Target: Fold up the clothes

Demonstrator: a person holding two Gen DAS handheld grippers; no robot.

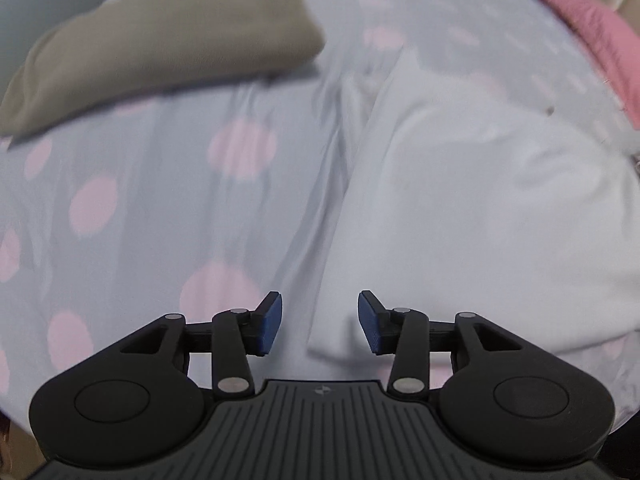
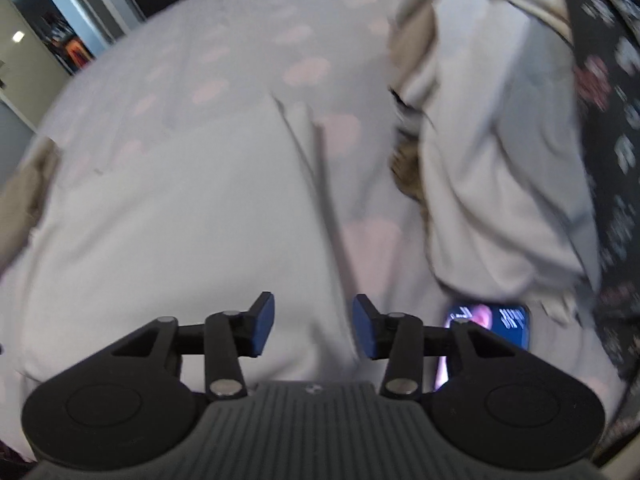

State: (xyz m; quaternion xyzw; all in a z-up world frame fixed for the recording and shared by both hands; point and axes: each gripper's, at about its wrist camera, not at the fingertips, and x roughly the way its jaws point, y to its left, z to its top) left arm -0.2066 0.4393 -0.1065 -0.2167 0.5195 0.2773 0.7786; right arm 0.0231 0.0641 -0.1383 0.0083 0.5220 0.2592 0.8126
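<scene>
A white garment (image 1: 480, 216) lies flat on a pale bedsheet with pink dots (image 1: 160, 200). My left gripper (image 1: 319, 322) hovers over the garment's near left corner with its blue pads apart and nothing pinched between them. In the right wrist view the same white garment (image 2: 168, 232) fills the left and middle. My right gripper (image 2: 313, 325) stands open above the garment's near right edge, with only cloth below the gap. A folded khaki garment (image 1: 160, 52) rests at the far left of the bed.
A heap of cream and grey clothes (image 2: 492, 152) lies right of the white garment, with a dark floral fabric (image 2: 612, 128) beyond it. A lit phone (image 2: 496, 320) lies beside my right gripper. A pink cloth (image 1: 600, 28) sits at the far right. A dark doorway (image 2: 60, 40) shows at top left.
</scene>
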